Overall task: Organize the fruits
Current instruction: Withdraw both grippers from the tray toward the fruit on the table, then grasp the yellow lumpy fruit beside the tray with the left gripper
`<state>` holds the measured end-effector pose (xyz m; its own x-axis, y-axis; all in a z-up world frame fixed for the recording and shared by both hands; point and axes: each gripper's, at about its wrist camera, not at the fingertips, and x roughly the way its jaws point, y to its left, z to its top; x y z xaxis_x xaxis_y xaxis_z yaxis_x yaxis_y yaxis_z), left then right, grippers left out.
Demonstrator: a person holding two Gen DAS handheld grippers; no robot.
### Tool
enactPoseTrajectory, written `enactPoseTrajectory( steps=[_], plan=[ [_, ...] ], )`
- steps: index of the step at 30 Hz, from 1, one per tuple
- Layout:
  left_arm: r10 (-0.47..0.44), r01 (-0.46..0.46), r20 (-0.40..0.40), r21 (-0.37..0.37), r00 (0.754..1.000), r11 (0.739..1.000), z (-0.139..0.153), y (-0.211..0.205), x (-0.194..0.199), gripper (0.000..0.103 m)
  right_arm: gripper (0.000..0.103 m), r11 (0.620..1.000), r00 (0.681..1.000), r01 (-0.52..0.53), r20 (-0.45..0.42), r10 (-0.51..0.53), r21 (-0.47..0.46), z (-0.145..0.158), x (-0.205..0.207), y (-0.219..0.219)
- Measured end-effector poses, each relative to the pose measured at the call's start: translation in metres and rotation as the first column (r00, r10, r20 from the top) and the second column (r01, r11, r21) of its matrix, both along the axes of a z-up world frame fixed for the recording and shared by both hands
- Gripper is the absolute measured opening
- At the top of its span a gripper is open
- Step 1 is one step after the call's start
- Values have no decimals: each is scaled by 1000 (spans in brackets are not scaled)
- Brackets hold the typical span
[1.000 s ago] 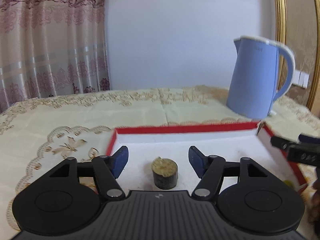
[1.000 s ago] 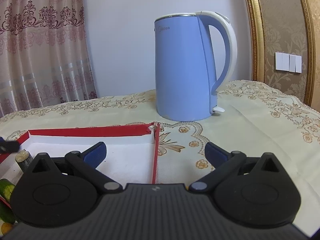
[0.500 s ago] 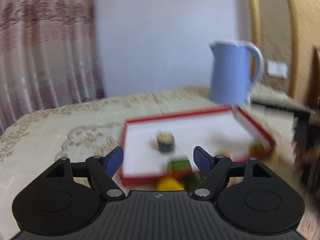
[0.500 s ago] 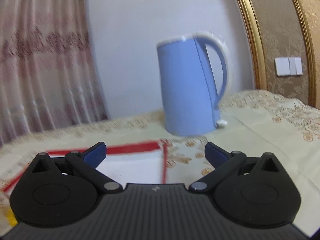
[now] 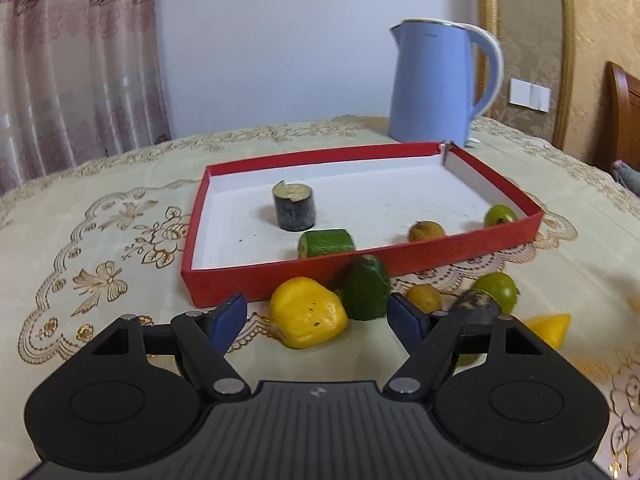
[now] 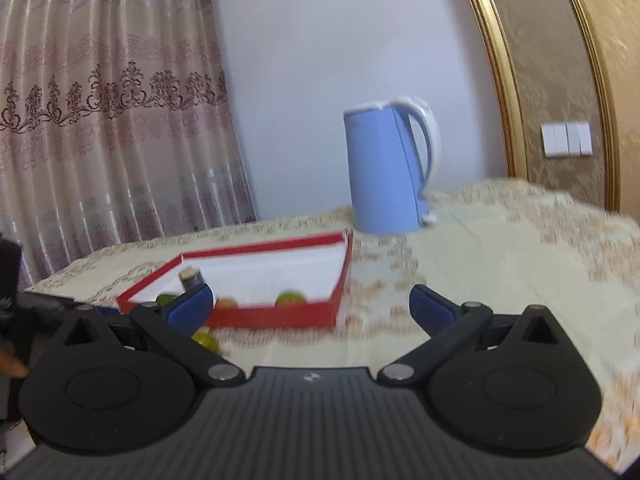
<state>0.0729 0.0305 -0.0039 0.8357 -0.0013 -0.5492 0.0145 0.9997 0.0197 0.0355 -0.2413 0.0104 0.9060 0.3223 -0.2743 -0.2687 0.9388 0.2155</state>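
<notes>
A red tray [image 5: 400, 258] with a white floor holds a dark cylinder piece [image 5: 293, 206], a green cut piece [image 5: 326, 242], a small brownish fruit [image 5: 426, 231] and a round green fruit [image 5: 500, 215]. On the cloth before it lie a yellow fruit [image 5: 307, 312], a dark green piece [image 5: 366, 292], a small yellowish fruit [image 5: 424, 296], another green fruit [image 5: 496, 286] and a yellow wedge [image 5: 548, 328]. My left gripper [image 5: 316, 318] is open, its pads on either side of the yellow fruit and apart from it. My right gripper [image 6: 311, 306] is open with nothing in it, back from the tray [image 6: 280, 316].
A blue kettle [image 5: 434, 84] stands just behind the tray's far right corner, also the kettle [image 6: 386, 168] in the blurred right wrist view. A wooden chair [image 5: 624, 120] is at the table's right. Patterned tablecloth [image 5: 100, 248] spreads to the left of the tray.
My left gripper has backed out of the tray, leaving the dark cylinder there, and its jaws stand wider. My right gripper has pulled back, so the kettle and tray look farther away.
</notes>
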Motion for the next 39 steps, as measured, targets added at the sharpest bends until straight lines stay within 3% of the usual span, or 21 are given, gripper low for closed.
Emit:
enactPoseTrajectory(
  steps=[5, 12, 15, 17, 23, 27, 39],
  plan=[
    [27, -28, -23, -43, 999, 999, -3, 8, 8, 77, 103, 996, 997, -44, -73, 39, -73, -15, 0, 24],
    [6, -9, -50, -63, 999, 998, -6, 9, 12, 77, 103, 982, 991, -108, -89, 96, -153, -16, -3, 49],
    [-7, 3, -58, -78, 998, 997, -7, 10, 12, 71, 103, 974, 988, -131, -109, 112, -184, -15, -3, 56],
    [-19, 14, -61, -89, 998, 996, -7, 10, 13, 62, 103, 968, 986, -146, -114, 125, -202, -14, -3, 60],
    [-16, 10, -63, -92, 998, 996, -8, 11, 11, 58, 103, 960, 980, -173, -138, 145, -219, -17, -2, 68],
    [4, -9, -65, -86, 998, 996, -7, 13, 8, 45, 103, 958, 979, -175, -142, 145, -229, -16, -3, 68],
    [13, -16, -67, -54, 998, 998, -7, 11, 10, 46, 103, 951, 974, -190, -171, 151, -242, -19, 4, 69]
  ],
)
